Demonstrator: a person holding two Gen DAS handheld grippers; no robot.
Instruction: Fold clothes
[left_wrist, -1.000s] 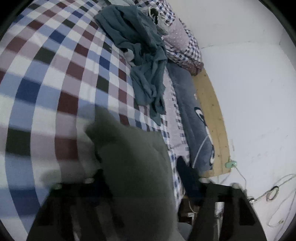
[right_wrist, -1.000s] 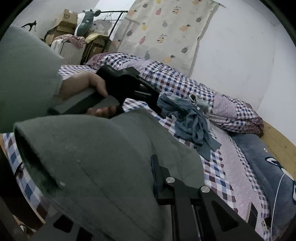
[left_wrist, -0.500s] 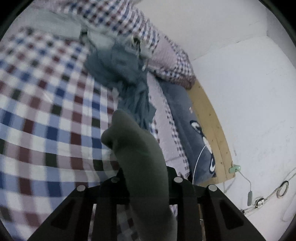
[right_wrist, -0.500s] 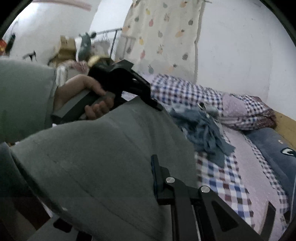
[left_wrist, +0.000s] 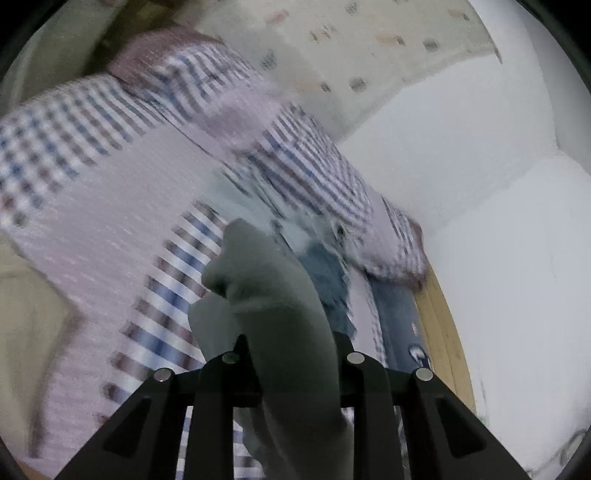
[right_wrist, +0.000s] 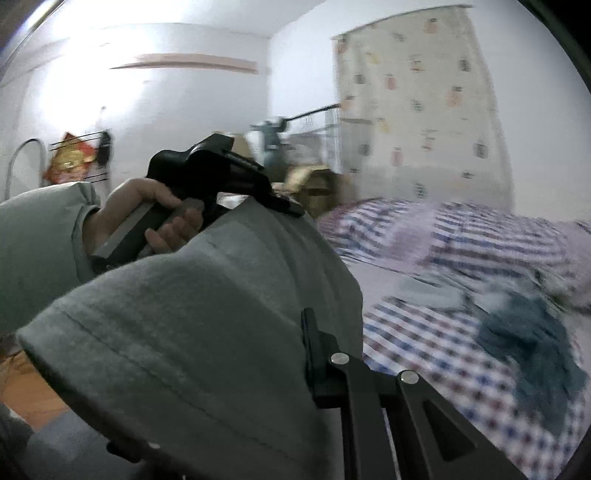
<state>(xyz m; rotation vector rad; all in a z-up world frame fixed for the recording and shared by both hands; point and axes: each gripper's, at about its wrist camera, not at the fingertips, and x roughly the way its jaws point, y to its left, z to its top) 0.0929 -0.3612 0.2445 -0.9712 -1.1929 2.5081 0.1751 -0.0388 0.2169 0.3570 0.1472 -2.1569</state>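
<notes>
Left wrist view: left gripper (left_wrist: 291, 354) clamped on a bunched fold of the grey-green garment (left_wrist: 273, 295); cloth fills the gap between the fingers and rises toward 12 o'clock, held up off the bed. Heavy motion blur. Bed with checked sheet (left_wrist: 177, 280) runs from 9 to 1 o'clock, pale pink dotted panel (left_wrist: 92, 229) at 9. Checked quilt (left_wrist: 306, 166) heaped at 12–1. Blue-grey clothes pile (left_wrist: 325, 269) just past the held garment at 1 o'clock. Dark blue blanket (left_wrist: 399, 317) and wooden bed edge (left_wrist: 443, 325) at 3, white wall (left_wrist: 498, 221) beyond. Patterned curtain (left_wrist: 369, 40) at 12.

Right wrist view: right gripper (right_wrist: 295, 354): the garment (right_wrist: 207, 325) drapes over it, left finger hidden, so the gap cannot be read; only the right finger (right_wrist: 314, 354) shows, pressed to the cloth edge. Garment spans up to the left gripper (right_wrist: 221, 173) at 10–11 o'clock, held by the person's hand (right_wrist: 147, 210) in a grey sleeve (right_wrist: 40, 236). Checked bed (right_wrist: 443, 350) at 3–4, clothes pile (right_wrist: 532, 347) on it at 3. Fruit-print curtain (right_wrist: 417, 96) at 1, white wall (right_wrist: 184, 85) at 11, red wall ornament (right_wrist: 70, 162) at 9–10, wood floor (right_wrist: 26, 384) at 8.
</notes>
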